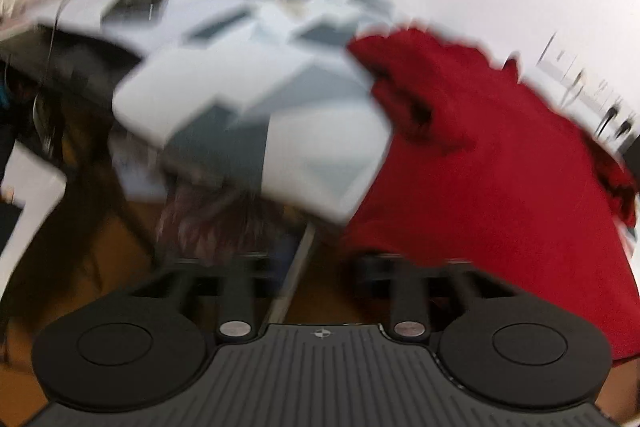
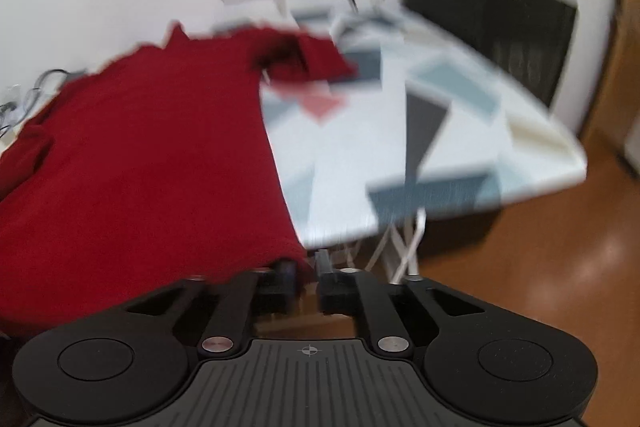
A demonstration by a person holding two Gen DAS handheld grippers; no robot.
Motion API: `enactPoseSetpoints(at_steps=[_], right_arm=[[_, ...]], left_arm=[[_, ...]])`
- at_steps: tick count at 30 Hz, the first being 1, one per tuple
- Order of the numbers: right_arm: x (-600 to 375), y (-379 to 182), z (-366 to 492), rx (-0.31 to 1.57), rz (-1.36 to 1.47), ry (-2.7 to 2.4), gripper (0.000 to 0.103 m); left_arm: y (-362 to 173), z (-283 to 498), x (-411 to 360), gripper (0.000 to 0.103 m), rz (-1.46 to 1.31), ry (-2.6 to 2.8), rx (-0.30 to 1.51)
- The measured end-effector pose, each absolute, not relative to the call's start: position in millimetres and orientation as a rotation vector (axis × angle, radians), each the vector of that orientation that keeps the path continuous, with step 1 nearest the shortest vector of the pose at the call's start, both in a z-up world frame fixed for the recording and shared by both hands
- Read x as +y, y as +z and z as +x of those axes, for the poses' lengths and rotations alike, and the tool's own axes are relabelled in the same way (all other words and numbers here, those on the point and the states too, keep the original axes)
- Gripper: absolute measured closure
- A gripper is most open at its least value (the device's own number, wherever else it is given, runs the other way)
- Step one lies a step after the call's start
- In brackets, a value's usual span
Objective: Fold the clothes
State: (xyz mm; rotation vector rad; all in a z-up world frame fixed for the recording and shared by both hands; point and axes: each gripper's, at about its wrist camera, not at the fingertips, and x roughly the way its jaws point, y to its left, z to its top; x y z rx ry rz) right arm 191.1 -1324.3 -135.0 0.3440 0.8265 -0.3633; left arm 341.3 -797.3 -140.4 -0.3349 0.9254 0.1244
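- The red garment [image 1: 500, 167] lies spread over the ironing board [image 1: 320, 147], draping over the near edge and bunched into dark folds at its far end.
- The right wrist view shows the same: the red garment [image 2: 152, 155] covers one end of the ironing board [image 2: 440, 131], and the patterned cover beyond is bare.
- The left tongs [image 1: 308, 267] stand spread wide, nothing between them. The right-hand finger sits at the hanging hem, but the blur hides whether it touches.
- The right tongs [image 2: 306, 291] are parted by a narrow gap, right at the garment's near corner. No cloth looks pinched, though the picture is smeared there.
- Both tongs point down towards the near edge, so my read is a fresh grip on the hem is coming.
- First risk: a wide left opening closing on too little cloth, so the hem slips out as soon as it is lifted.
- Second risk: the garment hangs over the edge, so one uneven tug could drag the whole thing to the wooden floor [image 2: 540, 287].
- Third risk: the bunched far end would get folded in as a lump if it is not smoothed first.
- Fourth risk: the two grips landing at unequal spots would skew the fold line.
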Motion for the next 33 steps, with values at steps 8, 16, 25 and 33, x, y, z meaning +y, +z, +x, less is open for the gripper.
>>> enactPoseSetpoints(at_steps=[8,16,25,33], right_arm=[[-1320,-114,191,0.800,0.486,-0.339,0.024],[-1343,-93,180,0.723,0.621,-0.374,0.025],[-1404,-21,214,0.496,0.631,-0.349,0.031],[-1408,33,313,0.391,0.581,-0.221,0.032]], left_arm=[[-85,324,-812,0.011,-0.209,0.099,0.821],[-52,341,-848,0.005,-0.052,0.022,0.752],[-10,407,-835,0.005,-0.104,0.035,0.671],[10,476,-809,0.002,-0.265,0.016,0.658]])
